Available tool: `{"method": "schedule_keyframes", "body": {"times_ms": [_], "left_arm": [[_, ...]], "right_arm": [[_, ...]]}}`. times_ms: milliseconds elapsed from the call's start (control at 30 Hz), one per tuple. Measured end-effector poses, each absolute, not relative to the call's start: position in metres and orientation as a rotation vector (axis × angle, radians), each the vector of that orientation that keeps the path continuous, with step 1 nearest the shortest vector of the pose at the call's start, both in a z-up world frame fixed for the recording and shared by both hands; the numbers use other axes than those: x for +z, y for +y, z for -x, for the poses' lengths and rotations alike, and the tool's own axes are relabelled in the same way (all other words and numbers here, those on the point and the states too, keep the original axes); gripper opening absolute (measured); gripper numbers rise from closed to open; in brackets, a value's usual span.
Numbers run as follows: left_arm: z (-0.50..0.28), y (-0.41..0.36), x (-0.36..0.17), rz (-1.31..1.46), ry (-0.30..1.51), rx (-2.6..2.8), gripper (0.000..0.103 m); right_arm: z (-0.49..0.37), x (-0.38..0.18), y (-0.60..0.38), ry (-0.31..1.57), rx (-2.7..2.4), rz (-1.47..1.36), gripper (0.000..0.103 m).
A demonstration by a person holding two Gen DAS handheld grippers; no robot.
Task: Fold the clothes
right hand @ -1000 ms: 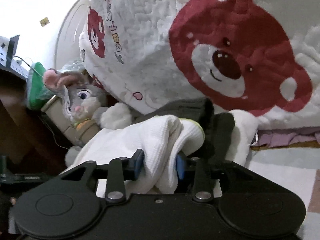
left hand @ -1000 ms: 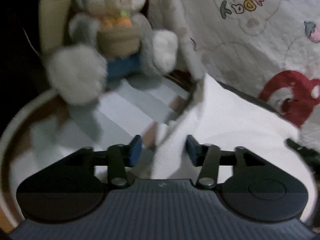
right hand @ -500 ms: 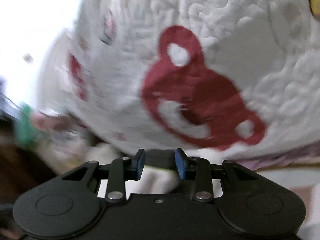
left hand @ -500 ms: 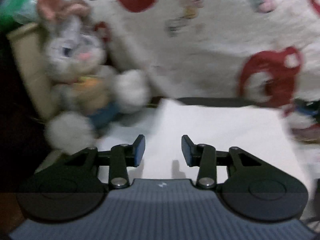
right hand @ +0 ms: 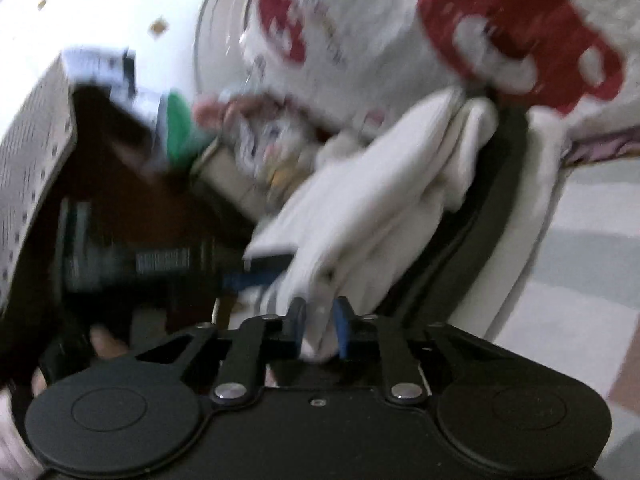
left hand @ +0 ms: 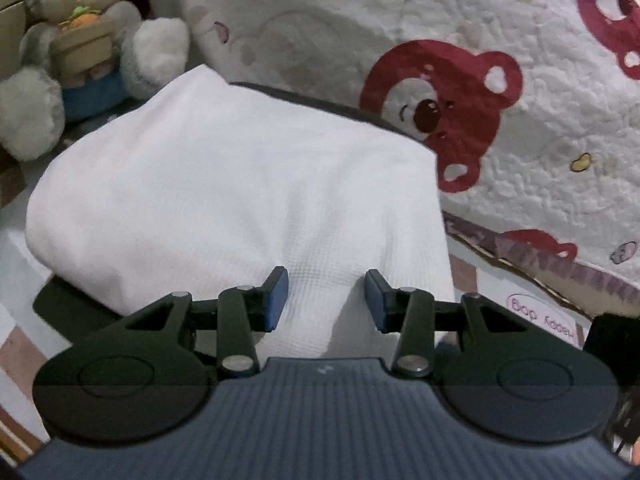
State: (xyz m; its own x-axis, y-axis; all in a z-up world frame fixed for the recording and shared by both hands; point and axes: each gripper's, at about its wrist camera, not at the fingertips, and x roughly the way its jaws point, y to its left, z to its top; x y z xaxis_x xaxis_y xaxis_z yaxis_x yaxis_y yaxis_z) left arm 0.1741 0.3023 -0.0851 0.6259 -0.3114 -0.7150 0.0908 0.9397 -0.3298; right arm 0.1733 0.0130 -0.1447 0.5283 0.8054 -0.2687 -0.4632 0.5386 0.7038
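Since a second ago the white garment (left hand: 240,184) has gone from a bunched, upright fold to a broad smooth panel spread in front of the left gripper (left hand: 326,300), and the plush rabbit (left hand: 84,36) has slid toward the upper left corner of that view. That gripper's jaws have narrowed somewhat over the last second and now stand apart, with a ridge of white cloth rising between the blue pads (left hand: 276,300); whether the pads touch it cannot be told. In the blurred right wrist view the right gripper (right hand: 320,328) has just been closing, and its jaws now pinch a bunched edge of the white garment (right hand: 384,200), whose layers run up and away from the pads. Under the white cloth lies a dark garment (left hand: 60,300), showing at the near left and along the far edge. Behind it hangs a white quilt (left hand: 520,160) printed with red bears. Left of the rabbit stands a cardboard box (left hand: 10,36), contents not visible. On the right, striped bedding (right hand: 580,260) spreads out. A hand (right hand: 104,344) shows at the lower left of the right view.
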Motion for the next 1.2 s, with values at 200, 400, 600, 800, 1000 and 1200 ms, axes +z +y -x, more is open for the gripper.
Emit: {"method": "schedule_keyframes", "body": {"times_ms": [200,400,600,800,1000,1200], "left_arm": [[-0.177,0.306,-0.088,0.295,0.883,-0.226,0.042],[-0.144,0.296,-0.075,0.286,0.903,-0.122,0.045],[-0.043,0.255,-0.054,0.256,0.862,-0.095,0.077],[0.006,0.192,-0.057,0.205,0.914,0.037,0.090],[0.060,0.151,-0.072,0.164,0.876,0.036,0.090],[0.088,0.132,-0.077,0.035,0.856,0.107,0.090]], "right_arm": [[-0.163,-0.157,0.020,0.670,0.858,-0.600,0.018],[-0.121,-0.156,0.017,0.711,0.967,-0.474,0.021],[-0.026,-0.122,-0.045,0.529,0.801,-0.283,0.055],[0.024,-0.093,-0.102,0.422,0.577,-0.140,0.055],[0.073,-0.105,-0.121,0.448,0.414,-0.163,0.057],[0.100,-0.116,-0.122,0.384,0.365,-0.324,0.072]]}}
